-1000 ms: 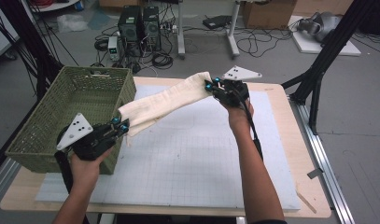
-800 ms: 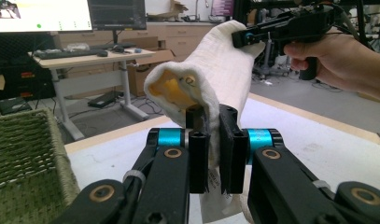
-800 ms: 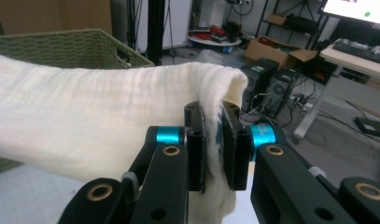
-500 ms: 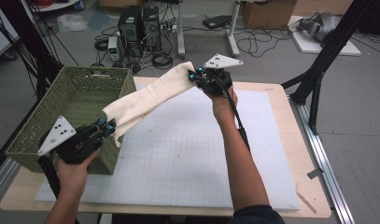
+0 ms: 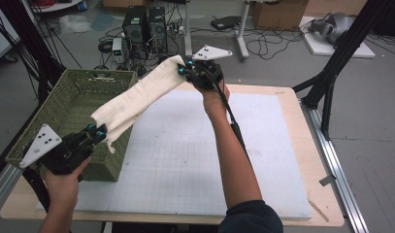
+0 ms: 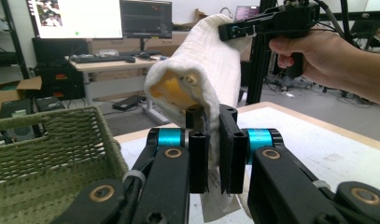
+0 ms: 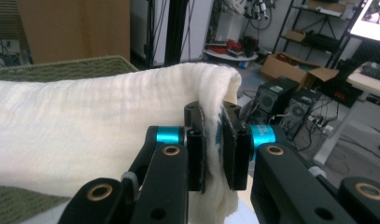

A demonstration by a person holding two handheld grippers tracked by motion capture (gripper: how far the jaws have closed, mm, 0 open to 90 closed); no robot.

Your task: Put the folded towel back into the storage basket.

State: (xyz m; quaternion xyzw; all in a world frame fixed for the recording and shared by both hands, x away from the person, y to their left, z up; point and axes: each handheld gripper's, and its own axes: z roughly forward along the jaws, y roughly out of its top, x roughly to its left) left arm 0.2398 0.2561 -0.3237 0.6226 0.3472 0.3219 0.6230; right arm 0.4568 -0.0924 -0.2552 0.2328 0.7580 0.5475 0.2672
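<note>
A cream cloth (image 5: pixel 137 99) hangs stretched in the air between the two hand-held grippers, running from the lower left of the high view up to its upper middle. The left hand-held gripper (image 5: pixel 99 132) sits at the lower left of that view, in front of the near right corner of the green woven basket (image 5: pixel 59 111), and its jaws are clamped tight on the lower end of the cloth. In the left gripper view the fabric is pinched between the two black jaws of the left hand-held gripper (image 6: pixel 214 140) and bulges above them, with the cloth (image 6: pixel 201 70) rising to the upper right toward the other hand. The right hand-held gripper (image 5: pixel 184 68) is at the top middle of the high view, above the far edge of the bench (image 5: pixel 292 145), and its jaws are likewise closed hard on the upper end. In the right gripper view the cloth (image 7: pixel 85 126) folds over the right hand-held gripper (image 7: pixel 214 140) and spreads across the left half of the frame, with the basket's rim (image 7: pixel 61 67) behind it.

Against the earlier frames, both hands have shifted toward the left of the high view. The right hand-held gripper, once over the bench's right-of-centre far edge, now stands farther left and higher in the frame. The left one has slid from the basket's right side down to its front corner. The cloth now spans over the basket's right wall instead of the white gridded mat (image 5: pixel 195 160).
</note>
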